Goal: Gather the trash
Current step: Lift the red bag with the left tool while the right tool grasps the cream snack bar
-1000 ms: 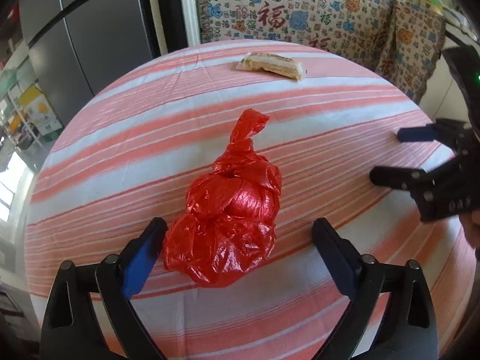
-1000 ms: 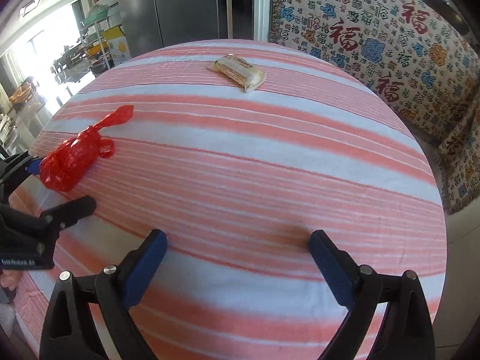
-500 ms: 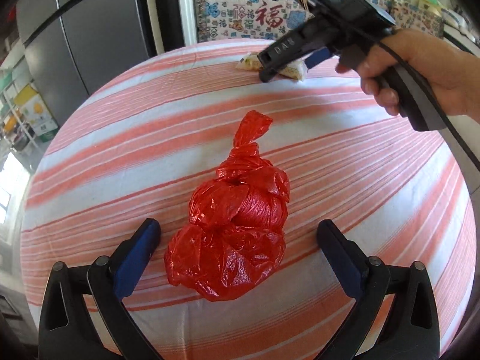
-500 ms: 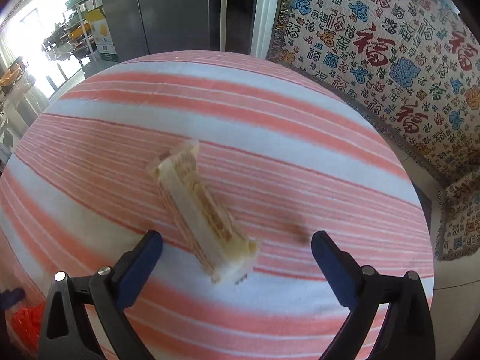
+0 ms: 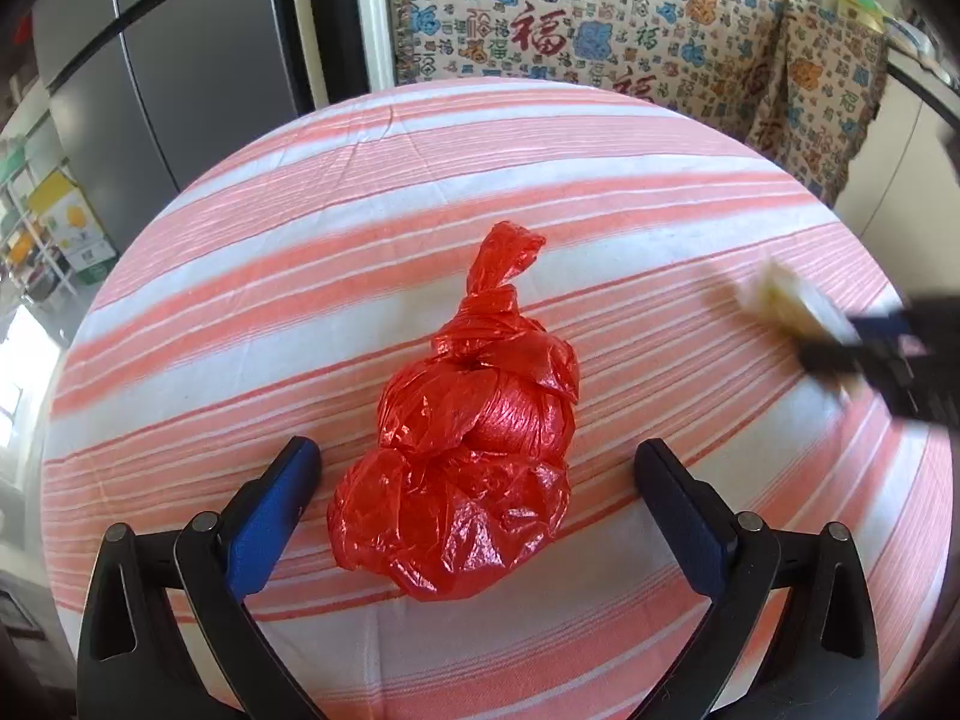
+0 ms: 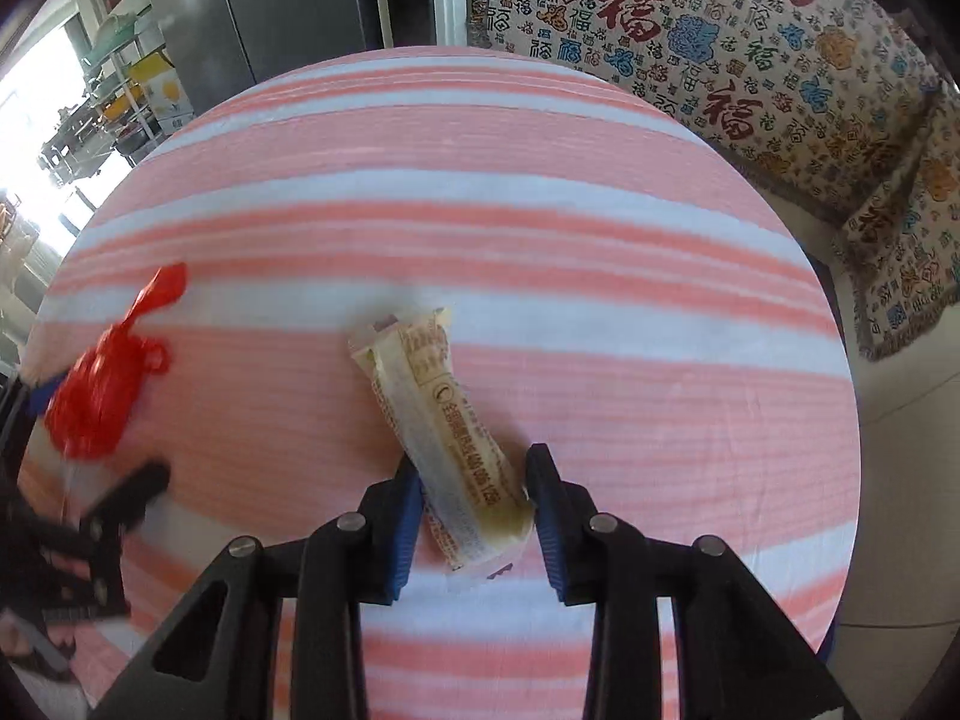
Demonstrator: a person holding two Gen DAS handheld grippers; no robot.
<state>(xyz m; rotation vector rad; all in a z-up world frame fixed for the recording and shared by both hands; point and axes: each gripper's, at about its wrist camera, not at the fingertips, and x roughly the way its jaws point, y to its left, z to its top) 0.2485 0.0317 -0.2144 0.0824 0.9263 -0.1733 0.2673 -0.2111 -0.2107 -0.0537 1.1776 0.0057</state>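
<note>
A round table (image 5: 420, 192) under a cloth of coral and white stripes carries everything here. Behind its far edge stands a dark grey refrigerator (image 5: 198, 60) on the left and a woven throw (image 5: 600, 18) printed with red and blue Chinese characters on the right; past the left edge, shelves with boxes (image 6: 138, 90) show in bright window light. Nothing lies on the cloth between the two pieces of trash.

The left gripper (image 5: 477, 474) points steeply down over the near part of the table, its blue-padded fingers (image 5: 270, 516) spread wide on either side of a knotted red plastic bag (image 5: 474, 456). The pads stand clear of the bag, not touching it. The bag is crinkled, glossy and bulging, tied at the top with a twisted tail pointing toward the far edge; it rests on the cloth, nearer the near edge than the middle.

The right gripper (image 6: 471, 489) also tilts steeply down, toward the right side of the table. Its jaws are closing, and a snack wrapper (image 6: 444, 426) lies between them, the pads pressing its lower end. The wrapper is long, pale yellow and cream with printed text, crimped at both ends, slanting away toward the table's centre. In the left wrist view this gripper and the wrapper appear only as a blur at the right edge.
</note>
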